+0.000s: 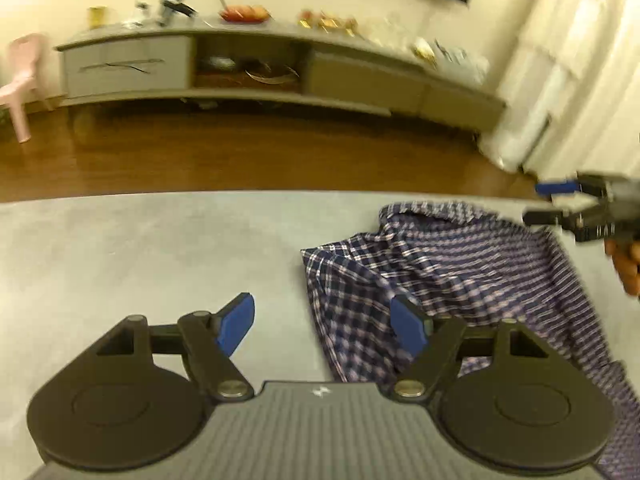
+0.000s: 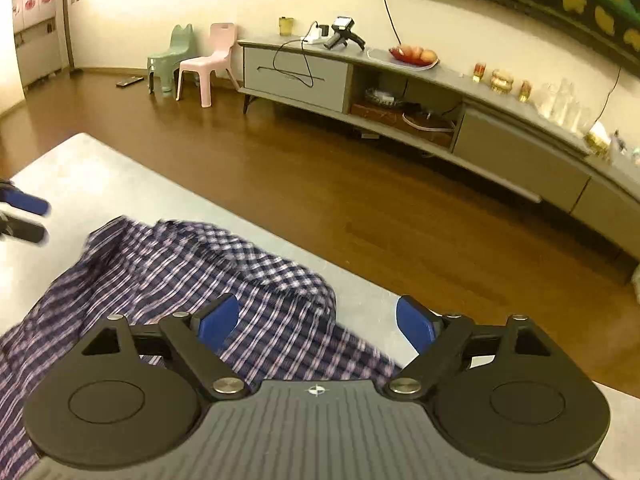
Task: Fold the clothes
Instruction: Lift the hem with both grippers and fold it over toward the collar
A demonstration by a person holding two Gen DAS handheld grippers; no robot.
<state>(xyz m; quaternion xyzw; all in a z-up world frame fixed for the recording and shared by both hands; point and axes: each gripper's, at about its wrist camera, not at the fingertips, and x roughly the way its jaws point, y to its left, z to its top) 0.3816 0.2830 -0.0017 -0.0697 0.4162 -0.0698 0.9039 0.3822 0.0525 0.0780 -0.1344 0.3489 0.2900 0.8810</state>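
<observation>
A blue, white and pink checked shirt [image 1: 452, 268] lies crumpled on the grey table [image 1: 140, 252]. My left gripper [image 1: 326, 326] hangs open above the shirt's left edge, nothing between its blue pads. My right gripper [image 1: 538, 202] shows at the right edge, open, above the shirt's far right corner, with a hand behind it. In the right wrist view the shirt [image 2: 192, 268] spreads left under my open right gripper [image 2: 318, 324], whose left pad hovers over the cloth. The left gripper [image 2: 34, 218] appears at the left edge, open.
The table's far edge [image 2: 248, 224] drops to a brown wooden floor [image 2: 360, 184]. A long grey TV cabinet [image 2: 420, 96] lines the wall, with a fruit plate [image 2: 414, 56] and jars. A pink chair [image 2: 208, 64] and a green one [image 2: 172, 58] stand at its left.
</observation>
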